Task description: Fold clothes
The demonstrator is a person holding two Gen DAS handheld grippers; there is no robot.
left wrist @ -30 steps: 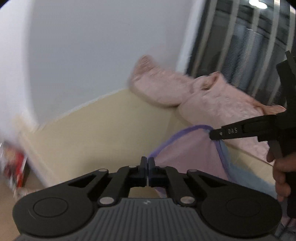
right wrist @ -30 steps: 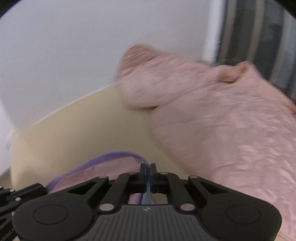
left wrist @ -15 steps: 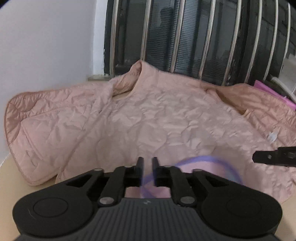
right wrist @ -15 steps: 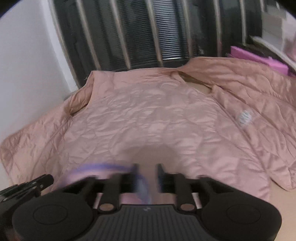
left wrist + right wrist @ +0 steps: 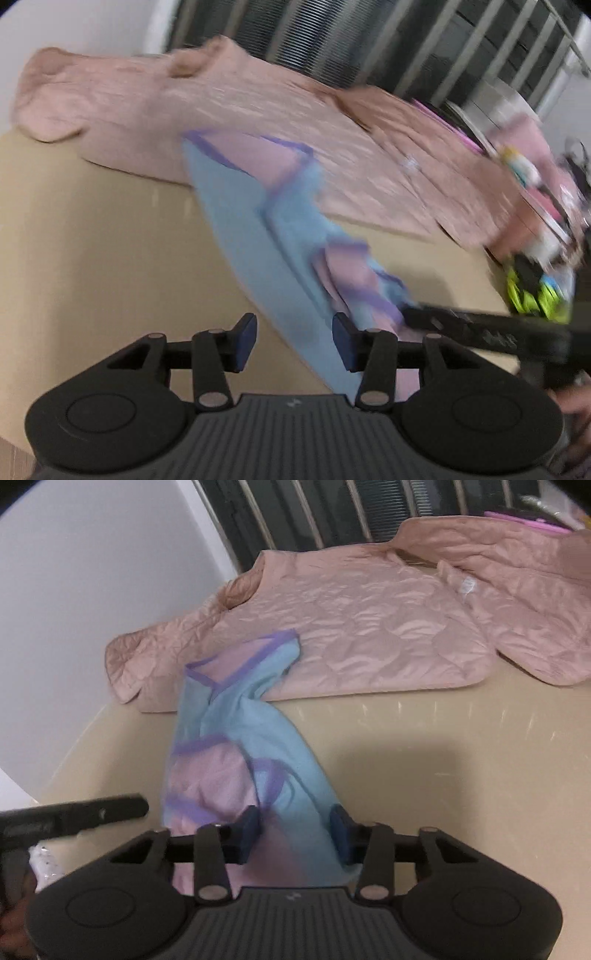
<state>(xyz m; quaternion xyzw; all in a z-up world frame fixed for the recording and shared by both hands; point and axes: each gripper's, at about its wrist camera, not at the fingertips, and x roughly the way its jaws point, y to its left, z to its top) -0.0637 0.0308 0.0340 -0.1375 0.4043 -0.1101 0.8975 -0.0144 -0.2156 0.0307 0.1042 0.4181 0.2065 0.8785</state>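
While both claws gape, released, the blue-pink garment sprawls across the table.

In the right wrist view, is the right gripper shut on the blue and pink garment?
No: the right gripper stands open, its two fingers spread apart, with the blue and pink garment lying loose between them on the table.

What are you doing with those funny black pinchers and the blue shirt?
A person is folding clothes with a gripper in each hand. Right now both the left gripper and the right gripper are open, so nothing is held. The small blue and pink shirt lies crumpled on the tan table, its far end resting on the pink quilted jacket spread out behind it. The shirt is not folded yet.
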